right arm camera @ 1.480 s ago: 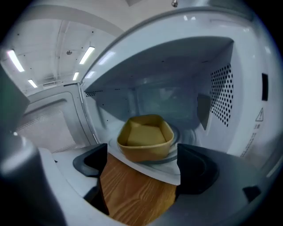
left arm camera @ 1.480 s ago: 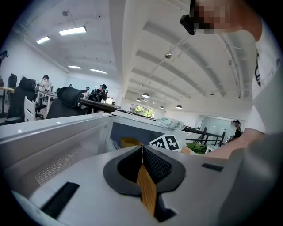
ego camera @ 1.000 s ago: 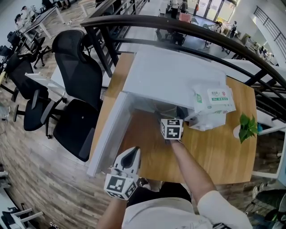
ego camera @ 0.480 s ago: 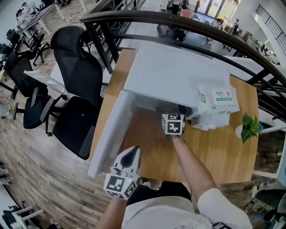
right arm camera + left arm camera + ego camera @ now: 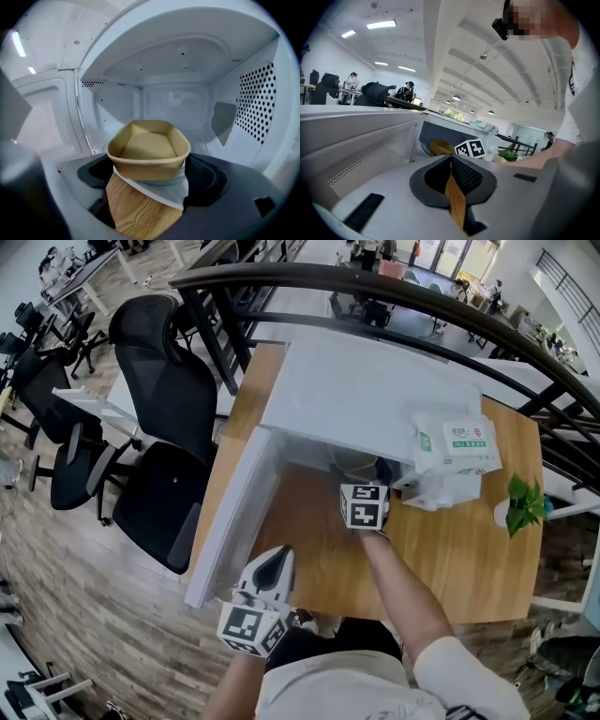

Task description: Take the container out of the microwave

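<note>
Seemingly open-plan office: wooden table [image 5: 450,559] bears microwave [image 5: 366,395], chair [image 5: 164,399] beside.

In the head view, near the frame's centre, the tan paper container [image 5: 354,464] is mostly hidden inside the white microwave [image 5: 366,390], and the jaws of the right gripper [image 5: 362,480] lie behind its marker cube [image 5: 364,505]. Print on the white packets [image 5: 457,442], right of centre, is too small to read.

One microwave [image 5: 366,395], one container [image 5: 149,150], two claws [image 5: 451,161] [image 5: 149,174], one plant [image 5: 523,505]
</note>
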Available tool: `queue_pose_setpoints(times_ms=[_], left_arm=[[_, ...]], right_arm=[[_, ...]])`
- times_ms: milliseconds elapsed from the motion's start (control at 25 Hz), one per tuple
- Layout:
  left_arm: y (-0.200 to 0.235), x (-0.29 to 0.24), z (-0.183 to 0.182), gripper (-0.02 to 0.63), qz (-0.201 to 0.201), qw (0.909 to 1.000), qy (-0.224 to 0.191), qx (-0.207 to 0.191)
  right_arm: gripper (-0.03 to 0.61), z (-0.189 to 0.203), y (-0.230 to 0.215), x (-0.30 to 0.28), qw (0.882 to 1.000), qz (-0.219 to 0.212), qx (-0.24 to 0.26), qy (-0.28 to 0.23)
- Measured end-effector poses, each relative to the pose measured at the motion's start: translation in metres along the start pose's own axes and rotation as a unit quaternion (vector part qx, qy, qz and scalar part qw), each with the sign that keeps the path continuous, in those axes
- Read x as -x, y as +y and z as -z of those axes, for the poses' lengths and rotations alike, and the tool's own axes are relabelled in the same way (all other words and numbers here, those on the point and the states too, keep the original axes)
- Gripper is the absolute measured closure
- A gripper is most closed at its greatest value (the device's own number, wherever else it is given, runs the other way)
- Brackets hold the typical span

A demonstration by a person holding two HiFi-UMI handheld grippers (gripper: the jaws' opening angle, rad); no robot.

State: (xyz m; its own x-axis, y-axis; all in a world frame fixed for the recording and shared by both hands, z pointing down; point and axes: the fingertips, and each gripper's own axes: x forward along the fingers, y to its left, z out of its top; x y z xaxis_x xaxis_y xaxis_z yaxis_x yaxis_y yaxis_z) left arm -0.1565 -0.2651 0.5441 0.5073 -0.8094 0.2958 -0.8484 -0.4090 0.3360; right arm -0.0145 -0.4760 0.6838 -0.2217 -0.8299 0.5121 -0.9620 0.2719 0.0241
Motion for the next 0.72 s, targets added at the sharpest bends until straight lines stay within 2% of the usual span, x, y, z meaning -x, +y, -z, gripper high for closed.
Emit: queue_pose_setpoints(times_ms=[720], left_arm=[[-0.016,0.014,-0.002,0.577,0.015,0.9998,-0.007,-0.014]], right_arm=[[0.091,-0.023,0.008,0.079,0.997,-0.023,0.002,-0.073]])
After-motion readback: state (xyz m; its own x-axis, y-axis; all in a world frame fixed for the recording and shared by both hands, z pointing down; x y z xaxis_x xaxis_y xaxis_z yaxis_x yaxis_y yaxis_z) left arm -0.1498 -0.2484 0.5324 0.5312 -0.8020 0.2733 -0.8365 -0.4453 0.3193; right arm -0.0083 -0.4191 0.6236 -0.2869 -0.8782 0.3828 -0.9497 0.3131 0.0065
